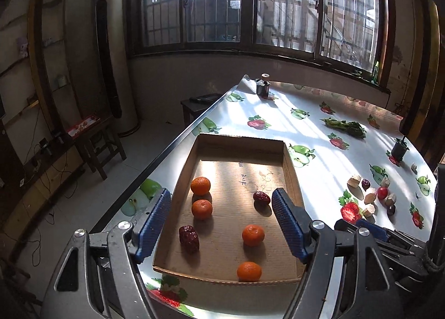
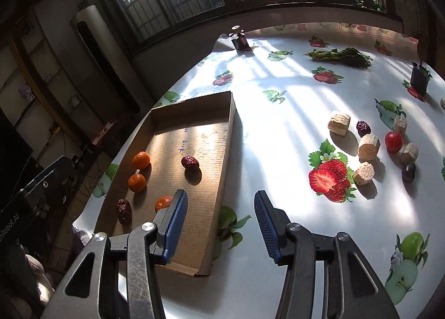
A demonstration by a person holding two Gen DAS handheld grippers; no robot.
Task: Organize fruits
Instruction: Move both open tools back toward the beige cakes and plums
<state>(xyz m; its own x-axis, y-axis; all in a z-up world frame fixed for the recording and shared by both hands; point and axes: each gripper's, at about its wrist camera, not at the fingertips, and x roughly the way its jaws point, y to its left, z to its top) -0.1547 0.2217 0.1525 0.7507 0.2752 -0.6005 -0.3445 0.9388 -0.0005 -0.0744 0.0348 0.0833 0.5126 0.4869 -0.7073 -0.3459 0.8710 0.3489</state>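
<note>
L wrist view:
left gripper (image 1: 221, 223): jaws apart, nothing btwn the pads; hangs over the cardboard tray (image 1: 289, 164) at frame centre.
tray contents: 4 mandarins – two stacked centre-left (image 1: 200, 185) (image 1: 202, 209), one lower centre (image 1: 253, 235), one by the near wall (image 1: 249, 271); 2 red dates (image 1: 189, 238) (image 1: 261, 197).
risk: right pad sits just beside the upper date; a careless dip could knock it or roll a mandarin. Round fruit on flat card rolls easy.
loose pile: mid-right of frame, on the fruit-print tablecloth (image 1: 311, 124), well apart from tray.

R wrist view:
right gripper (image 2: 221, 224): jaws apart, empty; lower centre, straddling the tray's right wall (image 2: 227, 135).
risk: left pad hides part of a mandarin (image 2: 162, 203); a drop here could clip the wall and shove the whole tray, it's light card.
fruit left outside: red date (image 2: 363, 128), cherry tomato (image 2: 393, 141), dark grape-like fruit (image 2: 408, 172), right of frame.
risk: these sit mixed in with pale cork-like chunks (image 2: 368, 148), some touching or just beside. Wide jaws could grab a chunk along w/ fruit, or nudge the tomato so it rolls toward the table edge.
judgement: sorting unfinished; small fruit needs a narrow, centred pinch.
</note>
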